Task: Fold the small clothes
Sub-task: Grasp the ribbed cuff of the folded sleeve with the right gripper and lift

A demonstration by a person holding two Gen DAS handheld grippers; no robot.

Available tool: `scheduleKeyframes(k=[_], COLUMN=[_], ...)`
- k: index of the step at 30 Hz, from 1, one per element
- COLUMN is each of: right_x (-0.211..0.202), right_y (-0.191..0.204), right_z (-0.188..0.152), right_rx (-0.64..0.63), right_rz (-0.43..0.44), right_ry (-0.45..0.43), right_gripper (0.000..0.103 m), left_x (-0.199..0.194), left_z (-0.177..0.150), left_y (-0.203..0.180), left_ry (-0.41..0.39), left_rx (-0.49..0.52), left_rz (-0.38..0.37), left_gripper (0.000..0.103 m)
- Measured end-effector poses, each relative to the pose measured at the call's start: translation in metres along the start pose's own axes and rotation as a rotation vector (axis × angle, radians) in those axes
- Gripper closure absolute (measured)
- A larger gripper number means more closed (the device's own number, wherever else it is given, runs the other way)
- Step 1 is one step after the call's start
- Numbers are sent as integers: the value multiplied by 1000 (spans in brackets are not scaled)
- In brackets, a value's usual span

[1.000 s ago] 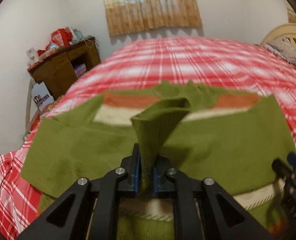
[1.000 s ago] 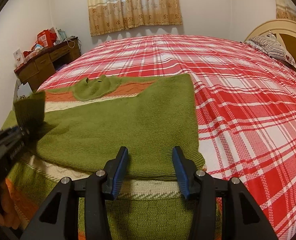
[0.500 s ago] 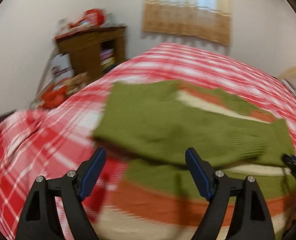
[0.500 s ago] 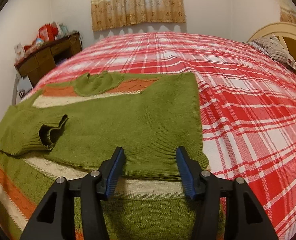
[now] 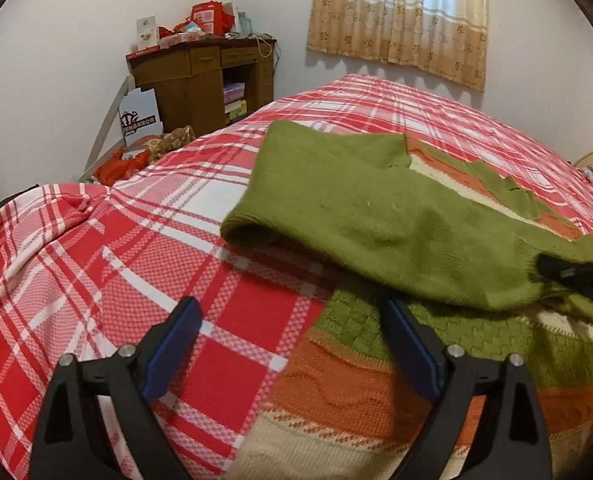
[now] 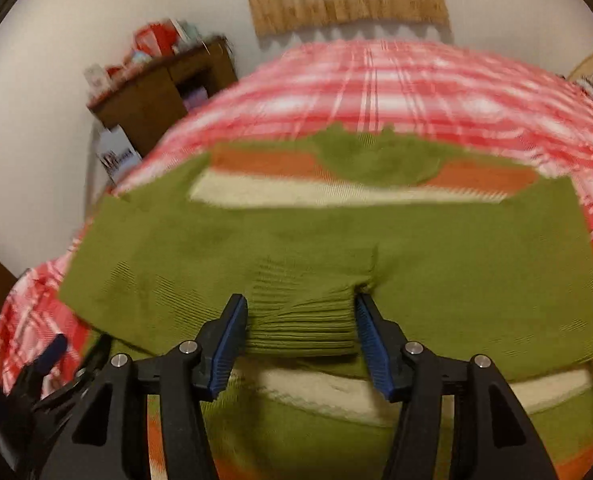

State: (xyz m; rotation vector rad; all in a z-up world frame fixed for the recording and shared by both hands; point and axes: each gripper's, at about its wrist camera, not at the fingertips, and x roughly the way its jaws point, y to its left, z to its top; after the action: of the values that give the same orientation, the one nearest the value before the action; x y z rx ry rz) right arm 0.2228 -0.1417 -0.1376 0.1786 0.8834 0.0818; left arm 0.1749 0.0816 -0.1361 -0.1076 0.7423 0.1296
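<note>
A green sweater point(image 6: 456, 260) with orange and cream stripes lies flat on the red plaid bedspread point(image 5: 108, 264). Both of its sleeves are folded across the body. The left sleeve point(image 5: 376, 208) lies crosswise, and its ribbed cuff point(image 6: 304, 320) rests between the fingers of my right gripper point(image 6: 298, 332), which is open around it. My left gripper point(image 5: 292, 344) hovers over the sweater's lower left corner and the bedspread, jaws opening wide with nothing gripped. The right gripper's tip point(image 5: 576, 276) shows at the cuff in the left wrist view. The right wrist view is blurred.
A cluttered wooden desk point(image 5: 200, 76) stands by the wall at the back left, with a paper bag point(image 5: 140, 118) and red bags on the floor beside it. A curtain point(image 5: 396, 12) hangs behind the bed. The headboard point(image 6: 592, 64) is at the right.
My left gripper let go of the green sleeve cuff, opened wide and swung left to the sweater's corner. The sleeve now lies across the body. My right gripper moved left onto the cuff.
</note>
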Motion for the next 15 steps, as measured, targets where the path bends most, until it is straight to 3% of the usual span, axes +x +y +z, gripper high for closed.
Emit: scheduleKeyframes(k=[1,5,10,15], right_x=[1,3,-21,-89], right_y=[3,13,29,42], right_z=[0,1,22,69], right_rx=[-9,-76,-121,-148], right_rz=[-12,-30,-7,26], right_ry=[-15,-29,-83,-284], right_gripper=[49,83,89,89], left_x=[1,4,5,5], left_z=[0,1,1,1], left_y=[0,3,3,4], left_ry=[1,-1,-3,-2], left_rx=[-2,0,-8,-8], left_rz=[-8,-17,-24,-25], left_gripper=[4,2,1,0])
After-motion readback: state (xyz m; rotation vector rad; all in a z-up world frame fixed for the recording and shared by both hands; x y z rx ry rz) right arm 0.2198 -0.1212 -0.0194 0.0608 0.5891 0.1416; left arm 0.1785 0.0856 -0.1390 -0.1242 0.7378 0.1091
